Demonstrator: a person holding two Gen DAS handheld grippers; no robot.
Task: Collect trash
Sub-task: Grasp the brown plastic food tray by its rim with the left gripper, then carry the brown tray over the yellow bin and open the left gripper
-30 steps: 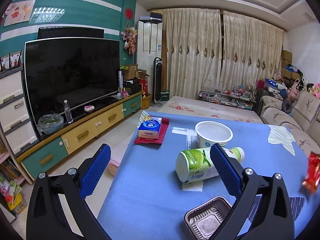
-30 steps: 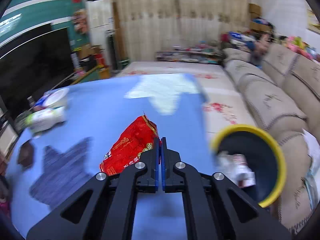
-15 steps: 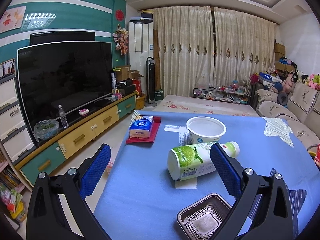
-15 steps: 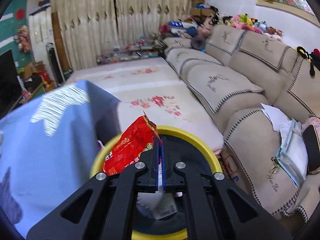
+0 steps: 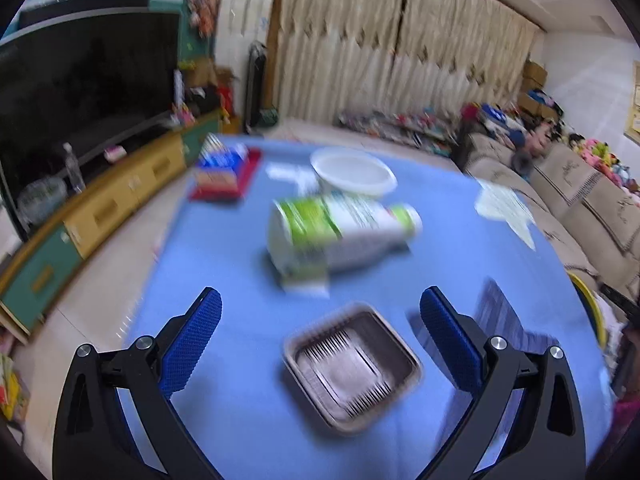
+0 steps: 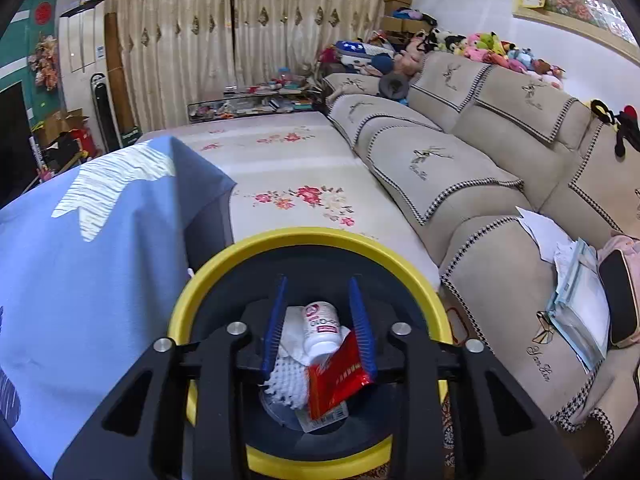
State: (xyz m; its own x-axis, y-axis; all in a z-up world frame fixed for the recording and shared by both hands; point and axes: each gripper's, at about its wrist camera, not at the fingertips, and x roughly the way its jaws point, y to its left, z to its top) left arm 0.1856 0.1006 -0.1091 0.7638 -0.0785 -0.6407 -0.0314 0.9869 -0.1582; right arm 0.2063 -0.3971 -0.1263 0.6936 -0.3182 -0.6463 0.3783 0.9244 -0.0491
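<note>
My right gripper [image 6: 317, 280] hangs over the black bin with a yellow rim [image 6: 304, 236]; its jaws are opening. The red snack wrapper [image 6: 336, 372] lies loose just below the blue pads, against the right one, dropping among a small white bottle [image 6: 322, 328] and crumpled white paper [image 6: 292, 332] in the bin. My left gripper [image 5: 320, 294] stands open above the blue-clothed table [image 5: 224, 240]. A brown plastic tray [image 5: 352, 368] lies below and between its fingers. Beyond it are a green-and-white bottle [image 5: 340, 232] on its side and a white tub [image 5: 354, 170].
A tissue pack on a red cloth [image 5: 224, 172] sits at the table's far left. The TV cabinet [image 5: 100, 208] runs along the left. A beige sofa [image 6: 500, 184] with papers on it flanks the bin. The bin's yellow rim [image 5: 588, 304] shows at the table's right edge.
My right gripper opened over the bin and the red wrapper slipped down out of its pads. The left gripper tilted downward, bringing the brown tray between its fingers in view.
</note>
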